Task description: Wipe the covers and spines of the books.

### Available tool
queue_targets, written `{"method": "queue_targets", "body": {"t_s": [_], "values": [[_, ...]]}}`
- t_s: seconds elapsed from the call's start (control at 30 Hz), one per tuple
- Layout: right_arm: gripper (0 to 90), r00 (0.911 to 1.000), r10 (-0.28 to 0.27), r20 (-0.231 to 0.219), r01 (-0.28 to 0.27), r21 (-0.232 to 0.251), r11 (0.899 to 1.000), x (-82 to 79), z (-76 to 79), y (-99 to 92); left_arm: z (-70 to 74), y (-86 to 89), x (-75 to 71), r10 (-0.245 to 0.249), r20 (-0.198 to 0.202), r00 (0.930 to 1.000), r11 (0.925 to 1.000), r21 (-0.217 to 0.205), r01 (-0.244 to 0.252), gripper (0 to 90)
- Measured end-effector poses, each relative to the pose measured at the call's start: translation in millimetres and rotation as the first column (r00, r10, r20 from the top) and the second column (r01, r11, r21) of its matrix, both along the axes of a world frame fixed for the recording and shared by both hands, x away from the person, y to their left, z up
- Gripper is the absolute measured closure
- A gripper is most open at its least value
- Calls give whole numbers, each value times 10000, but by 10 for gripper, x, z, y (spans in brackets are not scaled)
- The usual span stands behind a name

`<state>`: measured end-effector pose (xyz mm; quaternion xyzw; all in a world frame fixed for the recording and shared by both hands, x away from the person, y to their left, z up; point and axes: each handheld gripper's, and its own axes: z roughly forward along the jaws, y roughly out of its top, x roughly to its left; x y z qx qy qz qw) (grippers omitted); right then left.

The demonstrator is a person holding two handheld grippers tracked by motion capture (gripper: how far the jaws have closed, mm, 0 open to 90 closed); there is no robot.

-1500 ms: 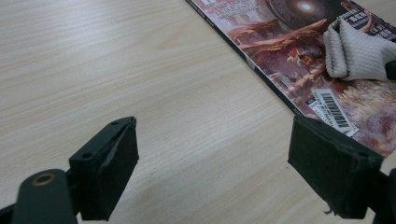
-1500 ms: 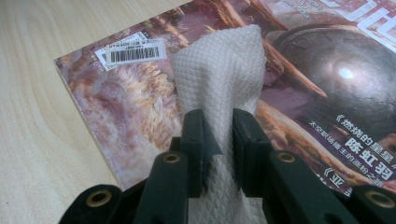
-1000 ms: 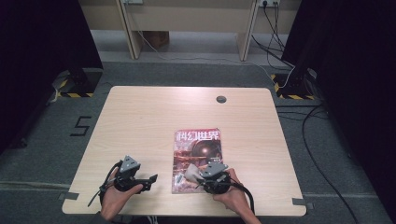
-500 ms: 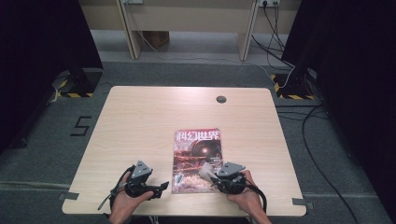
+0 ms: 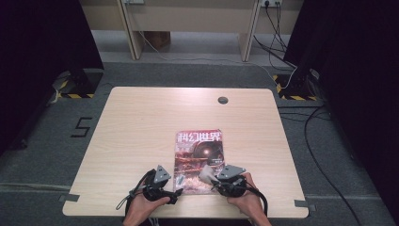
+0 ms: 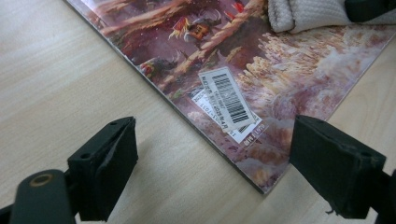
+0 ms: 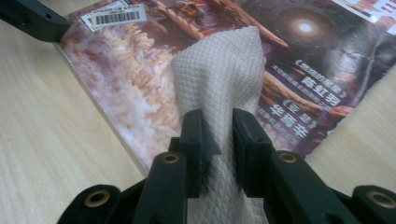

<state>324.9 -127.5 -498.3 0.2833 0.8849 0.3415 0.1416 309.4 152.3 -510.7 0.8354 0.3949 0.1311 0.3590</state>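
Wiping looks barely begun: the right gripper (image 7: 217, 140) pinches a white cloth (image 7: 224, 79) on the magazine (image 5: 199, 160) lying near the table's (image 5: 141, 122) front edge, most of the cover untouched, while the left gripper (image 6: 212, 158) gapes wide at its corner.

cloth (image 7: 219, 84): lower end hidden behind jaws | magazine (image 6: 261, 79): cut off by top edge

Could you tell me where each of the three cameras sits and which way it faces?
High view: above the person's side, looking forward and down on the table; both hands and grippers show.
Left gripper view: rides the left gripper, open jaws facing the magazine corner.
Right gripper view: rides the right gripper, jaws shut on the white cloth.
Shared: all show the magazine and the cloth.
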Motion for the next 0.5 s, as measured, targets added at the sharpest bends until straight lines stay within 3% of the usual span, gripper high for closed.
{"method": "queue_targets", "body": {"t_s": [0.33, 0.5], "values": [[757, 9996, 273, 43, -274, 49, 9996, -1, -11, 63, -11, 3, 5, -54, 15, 10000, 10000, 60, 54, 138], [760, 9995, -264, 181, 266, -105, 9996, 68, -5, -47, -7, -2, -3, -46, 76, 10000, 9999, 147, 45, 136]]}}
